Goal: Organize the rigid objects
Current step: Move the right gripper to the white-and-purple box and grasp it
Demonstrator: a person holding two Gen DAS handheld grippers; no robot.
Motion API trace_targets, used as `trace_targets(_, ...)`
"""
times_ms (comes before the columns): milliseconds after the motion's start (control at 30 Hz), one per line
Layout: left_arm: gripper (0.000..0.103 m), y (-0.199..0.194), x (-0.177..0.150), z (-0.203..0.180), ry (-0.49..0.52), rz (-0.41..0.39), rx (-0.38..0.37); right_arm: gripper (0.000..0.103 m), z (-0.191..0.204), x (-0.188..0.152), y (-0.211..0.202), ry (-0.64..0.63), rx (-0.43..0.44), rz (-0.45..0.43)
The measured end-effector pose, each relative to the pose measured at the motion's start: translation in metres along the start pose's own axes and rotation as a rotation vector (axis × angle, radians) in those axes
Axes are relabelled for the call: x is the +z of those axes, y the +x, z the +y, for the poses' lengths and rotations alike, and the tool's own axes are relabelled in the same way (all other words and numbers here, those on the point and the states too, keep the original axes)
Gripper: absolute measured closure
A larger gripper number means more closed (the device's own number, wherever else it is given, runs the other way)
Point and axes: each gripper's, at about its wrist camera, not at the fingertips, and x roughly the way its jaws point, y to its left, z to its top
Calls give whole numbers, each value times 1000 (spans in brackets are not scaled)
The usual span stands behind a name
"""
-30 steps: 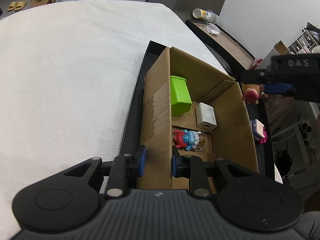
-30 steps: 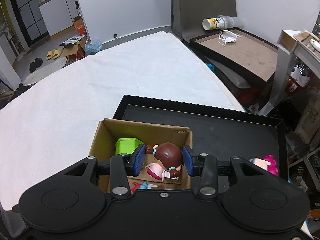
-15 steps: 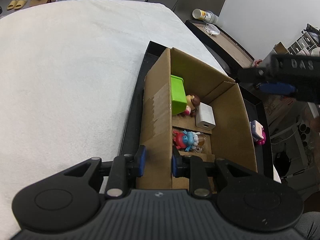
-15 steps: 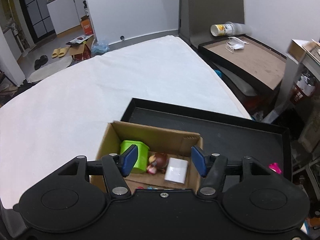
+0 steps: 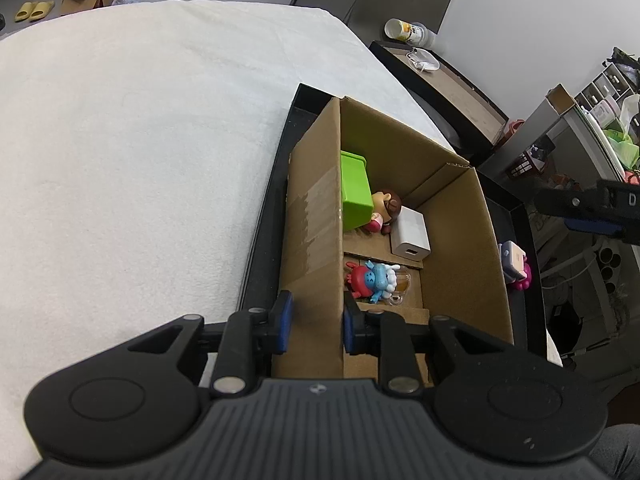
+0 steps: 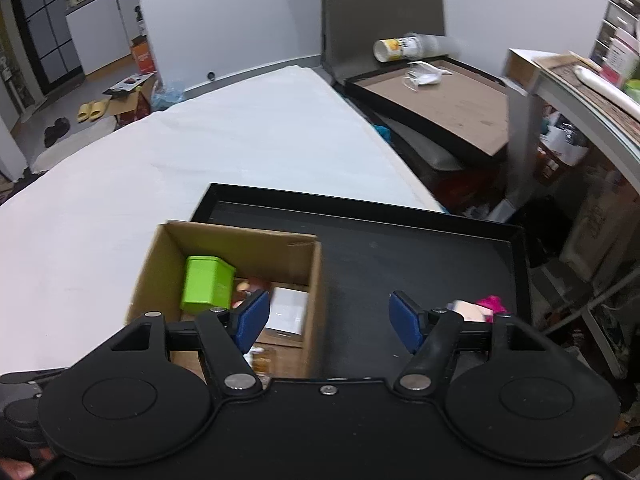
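Note:
A cardboard box [image 5: 460, 216] stands in a black tray [image 5: 264, 216] on the white-covered table. Inside lie a green tin [image 5: 354, 190], a brown-haired doll [image 5: 386, 210], a white charger block [image 5: 410, 232] and a red-and-blue figure [image 5: 372, 278]. My left gripper [image 5: 314, 322] is shut on the box's near left wall. My right gripper [image 6: 328, 320] is open and empty above the tray, to the right of the box [image 6: 316, 280]. A pink figure [image 5: 516, 264] lies in the tray right of the box; it shows behind the right fingers [image 6: 484, 306].
The black tray floor [image 6: 400, 264] stretches right of the box. A second tray with brown board [image 6: 444, 100], a paper cup [image 6: 396, 48] and a face mask sits beyond the table. Shelves and clutter stand at the right.
My right gripper opened and let the brown-haired doll go; it now lies in the box between the green tin and charger. The gripper then rose and moved right. The left gripper held still.

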Motion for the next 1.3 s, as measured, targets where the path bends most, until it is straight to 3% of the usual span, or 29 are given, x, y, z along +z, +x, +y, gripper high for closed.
trace_targets(400, 80, -1, 1, 0, -3, -2, 4, 37, -43, -8, 7, 52, -29, 13)
trace_targets(767, 80, 0, 1, 1, -3, -2, 2, 37, -79, -14, 43, 157, -80, 52)
trace_targets(1300, 80, -1, 1, 2, -6, -1, 1, 42, -94, -20, 95, 178, -169, 98)
